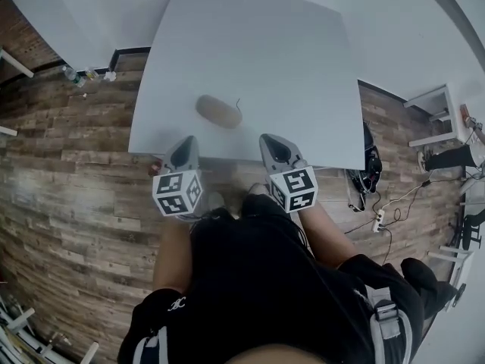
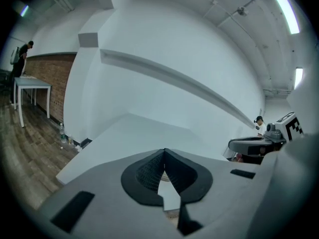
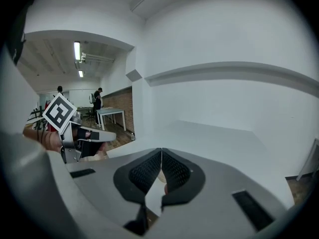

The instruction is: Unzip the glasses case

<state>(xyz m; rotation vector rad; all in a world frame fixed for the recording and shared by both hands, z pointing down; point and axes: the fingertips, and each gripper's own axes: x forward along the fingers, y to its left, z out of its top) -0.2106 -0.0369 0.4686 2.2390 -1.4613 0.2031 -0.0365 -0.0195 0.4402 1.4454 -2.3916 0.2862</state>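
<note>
A tan oval glasses case (image 1: 219, 111) with a thin dark zip pull at its right end lies on the white table (image 1: 288, 59), near the front edge. My left gripper (image 1: 183, 145) hovers at that edge, just short of the case and to its left, jaws shut and empty. My right gripper (image 1: 273, 143) is level with it, to the case's right, also shut on nothing. In the left gripper view the black pads (image 2: 149, 172) meet at the tip; the case is hidden behind them. The right gripper view shows its pads (image 3: 175, 170) closed the same way.
Wooden floor surrounds the table. Bottles (image 1: 76, 74) stand on the floor at the far left. Cables and a power strip (image 1: 379, 218) lie on the floor at the right, beside a black bag (image 1: 371, 161). White walls stand behind the table.
</note>
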